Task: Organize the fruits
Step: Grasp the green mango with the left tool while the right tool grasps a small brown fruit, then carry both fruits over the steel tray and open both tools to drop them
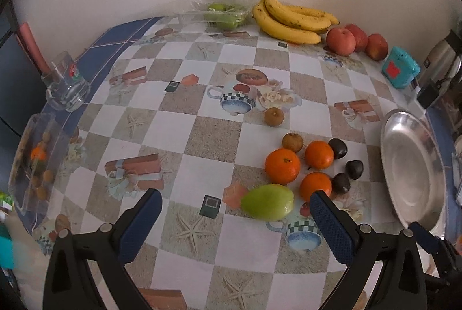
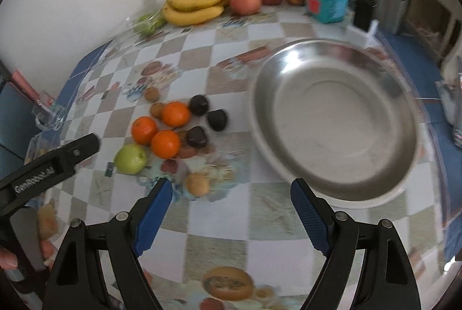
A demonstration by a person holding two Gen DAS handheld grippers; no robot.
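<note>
The loose fruit lies in one cluster on the surface (image 1: 202, 136), just left of the steel plate (image 2: 332, 122). The cluster holds three oranges (image 2: 166, 144), three dark round fruits (image 2: 196, 136), several small brown fruits (image 1: 292, 142) and one green fruit (image 1: 267, 201) at its near edge. The plate is empty.

My left gripper (image 1: 234, 223) hangs over the surface with its jaws wide apart and nothing between the pads; the green fruit sits just ahead of its right finger. My right gripper (image 2: 231, 214) also stands wide open and empty, aimed at the gap between the cluster and the plate rim, with a small brown fruit just ahead of its left finger.

Judgement: no fruit is sorted yet; the step in hand is the approach to a first pick. The next move calls for centring one fruit between the jaws, lowering, then closing gently, since round fruit may roll off.

Bananas (image 1: 291, 18), apples (image 1: 340, 41) and a clear pack of green fruit (image 1: 222, 15) lie by the wall.
</note>
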